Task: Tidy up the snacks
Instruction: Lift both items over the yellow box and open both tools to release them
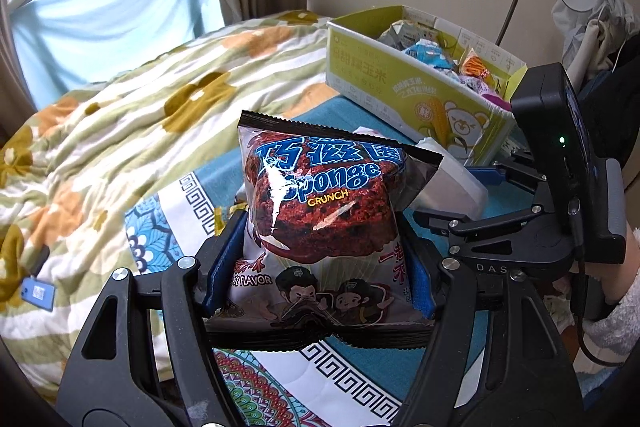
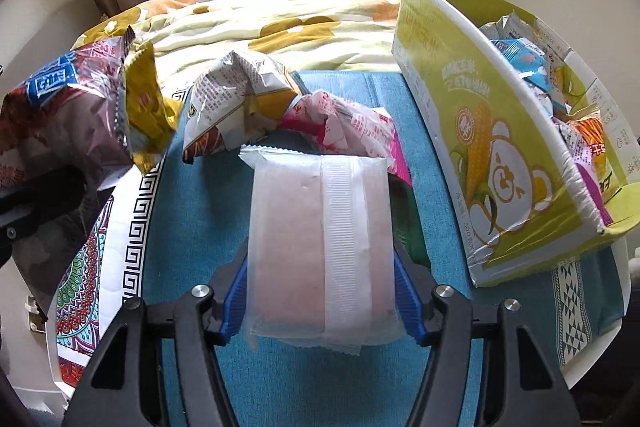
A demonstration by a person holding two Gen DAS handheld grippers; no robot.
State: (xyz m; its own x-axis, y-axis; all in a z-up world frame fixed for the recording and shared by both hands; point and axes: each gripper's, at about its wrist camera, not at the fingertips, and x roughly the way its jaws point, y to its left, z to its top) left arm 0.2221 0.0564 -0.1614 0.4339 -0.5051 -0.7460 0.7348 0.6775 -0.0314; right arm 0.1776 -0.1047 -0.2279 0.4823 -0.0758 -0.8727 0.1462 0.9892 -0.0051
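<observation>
Two wrist views over a bed where snacks are being sorted into a box.

On the left, the left gripper (image 1: 320, 263) has its blue pads pressed against both sides of a chocolate sponge-cake packet (image 1: 320, 211), jaws partly closed around it. The packet stands upright between the fingers, held clear above the blue patterned cloth (image 1: 360, 379) spread on the bed. A floral quilt (image 1: 120, 107) lies farther left.

Toward the middle, loose snacks still wait on the cloth — a crumpled white-and-yellow packet (image 2: 240, 95) and, just right of it, a pink-and-white packet (image 2: 344, 127).

Nearer the viewer, the right gripper (image 2: 320, 287) is clamped partway on a frosted white packet (image 2: 316, 243), pads touching its long edges, seam side up. It appears lifted off the cloth, though the contact underneath is hard to judge.

On the far right sits the green cardboard box (image 2: 492, 155), printed with a bear and corn, already holding several snacks (image 2: 524, 63).

The step in hand looks like carrying — both packets are gripped and neither is in the box. The next move probably calls for bringing each one over the box's near wall, one hand at a time so the grippers do not collide, then opening the jaws above a free spot.
</observation>
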